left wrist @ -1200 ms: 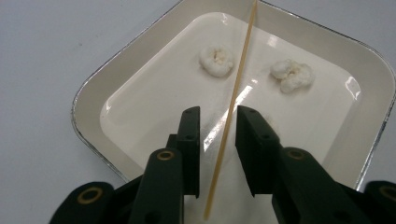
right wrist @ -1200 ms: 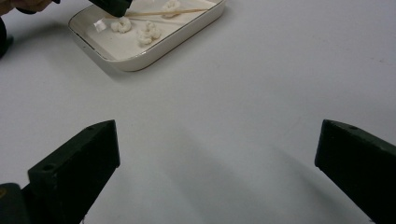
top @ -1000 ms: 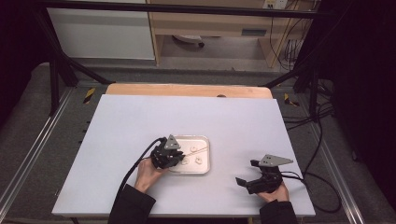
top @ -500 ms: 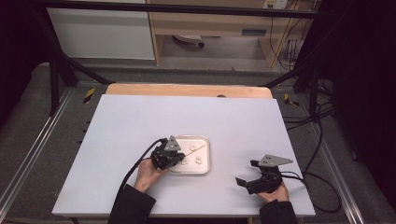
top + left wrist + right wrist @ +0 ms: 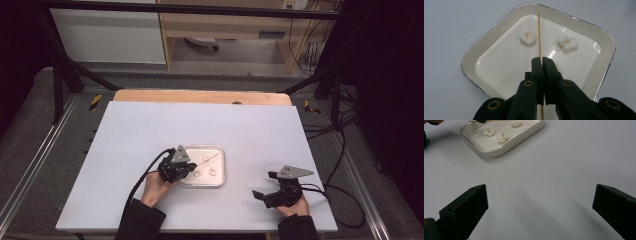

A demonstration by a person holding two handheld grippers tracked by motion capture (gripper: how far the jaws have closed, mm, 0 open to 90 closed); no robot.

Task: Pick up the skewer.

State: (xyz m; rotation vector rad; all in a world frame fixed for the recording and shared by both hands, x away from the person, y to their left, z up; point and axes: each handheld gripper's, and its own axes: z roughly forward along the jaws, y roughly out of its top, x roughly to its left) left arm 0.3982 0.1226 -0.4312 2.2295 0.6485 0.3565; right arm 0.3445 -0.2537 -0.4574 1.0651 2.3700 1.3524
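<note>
Our left gripper (image 5: pixel 541 62) has its jaws pinched together on a thin wooden stick (image 5: pixel 539 32), which passes between the pads and runs forward over the white tray (image 5: pixel 471 53). Earlier frames are at hand: the jaws have just been closing, and the stick now sits clamped between them. We judge the grip is taken low on the stick so that the long free end can reach the food.

In the tray lie small white lumps of dough (image 5: pixel 528 37), another (image 5: pixel 567 43) just to the right of the stick. The stick's far end crosses the tray's far rim; whether it touches any lump we cannot tell. In the high view the tray (image 5: pixel 220 181) sits near the table's (image 5: pixel 150 125) middle, with the left gripper (image 5: pixel 187 167) at its left edge.

Our right gripper (image 5: pixel 540 207) rests well apart on bare table, jaws spread wide and nothing between them. We judge it is parked clear so the left has room to work.
</note>
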